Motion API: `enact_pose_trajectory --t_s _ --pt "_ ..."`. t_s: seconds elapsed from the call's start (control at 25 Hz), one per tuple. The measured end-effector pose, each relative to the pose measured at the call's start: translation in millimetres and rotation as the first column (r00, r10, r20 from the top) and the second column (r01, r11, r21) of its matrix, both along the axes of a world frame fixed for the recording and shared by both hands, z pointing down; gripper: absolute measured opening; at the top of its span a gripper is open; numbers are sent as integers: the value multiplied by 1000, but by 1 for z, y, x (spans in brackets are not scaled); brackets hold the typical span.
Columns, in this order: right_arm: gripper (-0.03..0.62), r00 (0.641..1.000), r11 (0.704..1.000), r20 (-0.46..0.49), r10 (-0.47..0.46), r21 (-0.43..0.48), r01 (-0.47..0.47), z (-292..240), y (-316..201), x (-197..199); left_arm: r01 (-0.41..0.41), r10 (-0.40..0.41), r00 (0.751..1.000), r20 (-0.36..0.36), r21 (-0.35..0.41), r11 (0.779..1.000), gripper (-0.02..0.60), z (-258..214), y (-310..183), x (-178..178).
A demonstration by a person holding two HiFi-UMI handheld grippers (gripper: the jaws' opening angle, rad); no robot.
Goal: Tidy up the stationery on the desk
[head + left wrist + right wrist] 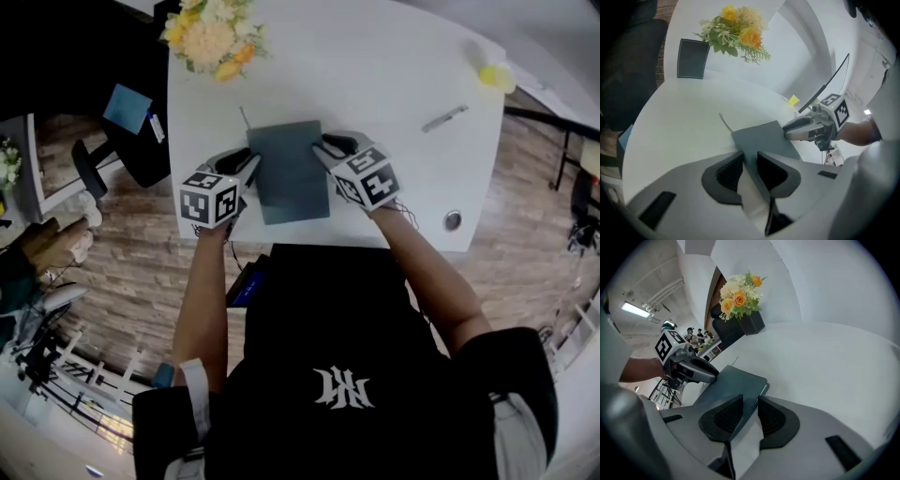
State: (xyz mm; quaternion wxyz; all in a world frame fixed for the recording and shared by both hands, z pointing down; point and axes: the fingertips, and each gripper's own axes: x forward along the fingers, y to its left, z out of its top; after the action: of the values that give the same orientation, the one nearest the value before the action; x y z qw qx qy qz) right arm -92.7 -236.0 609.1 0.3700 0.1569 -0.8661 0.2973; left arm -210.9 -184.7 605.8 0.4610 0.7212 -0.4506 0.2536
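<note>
Left gripper (249, 164) pinched grey notebook (291, 173) by left edge | right gripper (328, 150) pinched right edge | notebook lay at near side of white worktop (375, 75) | risk: shallow edge grips could slip, dropping it.

White bench (375, 94), rounded at the corners. At its far left corner, a bunch of yellow, orange and cream flowers (214, 36) in a dark square pot (693, 58). At the far right edge, a small yellow thing (497, 77), too blurred to tell. Near right, a round metal fitting (453, 220) set into the top. Left of the bench, a black chair (141, 161) with a blue sheet (127, 107) on it, and wood-plank floor (141, 253) beneath.
</note>
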Motion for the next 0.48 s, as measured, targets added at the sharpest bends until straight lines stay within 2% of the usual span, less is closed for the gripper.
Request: enact_pose_trajectory --t_s 0.48 --pt "120 990 990 -31 138 26 -138 3 6 66 -163 163 986 -10 1 987 94 3 -18 58"
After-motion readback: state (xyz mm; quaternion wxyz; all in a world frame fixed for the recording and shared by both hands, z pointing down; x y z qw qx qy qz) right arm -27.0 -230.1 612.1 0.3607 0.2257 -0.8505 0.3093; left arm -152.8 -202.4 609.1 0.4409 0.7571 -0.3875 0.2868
